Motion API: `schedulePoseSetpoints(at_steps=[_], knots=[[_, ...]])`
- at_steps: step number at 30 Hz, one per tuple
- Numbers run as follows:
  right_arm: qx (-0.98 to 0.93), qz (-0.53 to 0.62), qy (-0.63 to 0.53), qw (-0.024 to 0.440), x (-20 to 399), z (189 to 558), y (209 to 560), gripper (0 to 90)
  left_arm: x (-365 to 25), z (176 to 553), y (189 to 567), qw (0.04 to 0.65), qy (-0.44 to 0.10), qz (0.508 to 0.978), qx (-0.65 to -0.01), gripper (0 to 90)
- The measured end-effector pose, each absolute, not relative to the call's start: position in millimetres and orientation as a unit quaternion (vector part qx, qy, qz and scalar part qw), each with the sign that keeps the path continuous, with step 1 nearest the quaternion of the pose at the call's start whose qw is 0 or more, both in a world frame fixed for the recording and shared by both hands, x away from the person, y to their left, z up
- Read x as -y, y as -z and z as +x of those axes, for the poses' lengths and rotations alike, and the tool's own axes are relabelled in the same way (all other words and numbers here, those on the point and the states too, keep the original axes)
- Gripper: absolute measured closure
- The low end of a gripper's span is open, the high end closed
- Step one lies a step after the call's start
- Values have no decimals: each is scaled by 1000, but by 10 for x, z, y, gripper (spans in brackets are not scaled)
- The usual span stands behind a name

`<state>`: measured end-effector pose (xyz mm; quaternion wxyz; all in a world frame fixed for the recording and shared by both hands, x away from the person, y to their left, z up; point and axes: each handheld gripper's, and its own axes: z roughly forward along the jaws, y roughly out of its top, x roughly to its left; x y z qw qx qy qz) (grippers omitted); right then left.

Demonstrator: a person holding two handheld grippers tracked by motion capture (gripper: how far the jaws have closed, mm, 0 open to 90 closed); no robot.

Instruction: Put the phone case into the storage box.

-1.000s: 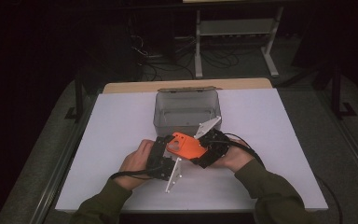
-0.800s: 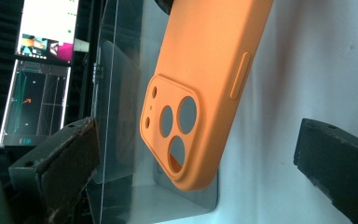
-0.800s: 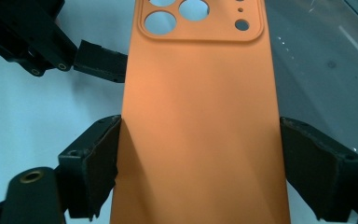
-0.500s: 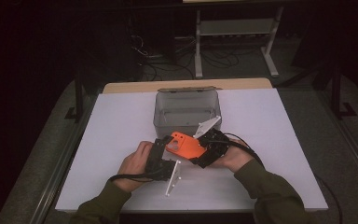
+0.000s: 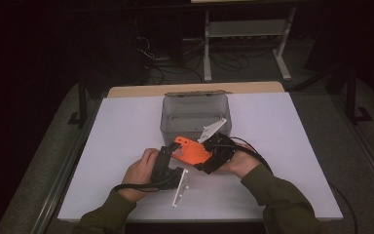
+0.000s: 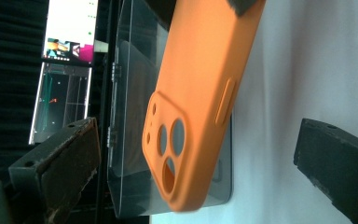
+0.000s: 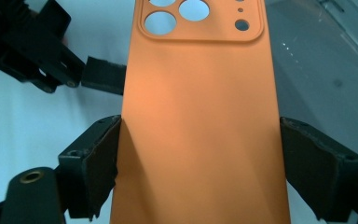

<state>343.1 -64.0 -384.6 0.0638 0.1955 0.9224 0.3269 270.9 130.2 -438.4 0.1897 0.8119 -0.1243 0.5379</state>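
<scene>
Phone case, orange and camera-cut, is hanging just in front of the clear bin above the white table; it is looking light, soft and bendy, best pinched across its long edges. Right gripper is clamping those edges; left gripper is gaping around the camera end, pads apart from it. No writing is showing.

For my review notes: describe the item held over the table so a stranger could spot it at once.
On the white table, just in front of the clear plastic box, the right gripper clamps an orange phone case. It is the scene's sole bright orange thing, with three round camera cutouts.
</scene>
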Motion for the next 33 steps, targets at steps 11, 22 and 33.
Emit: schedulePoseSetpoints(at_steps=[11,22,33], knots=[[-925,185,-325,58,485,3476,3803,157,-1305,2709,4404,177,-555,803,131,0],[-928,180,-322,51,381,3535,3808,157,-1291,2728,4463,166,-560,800,136,0],[-929,175,-322,54,372,3530,3812,157,-1296,2708,4469,147,-571,794,145,57]])
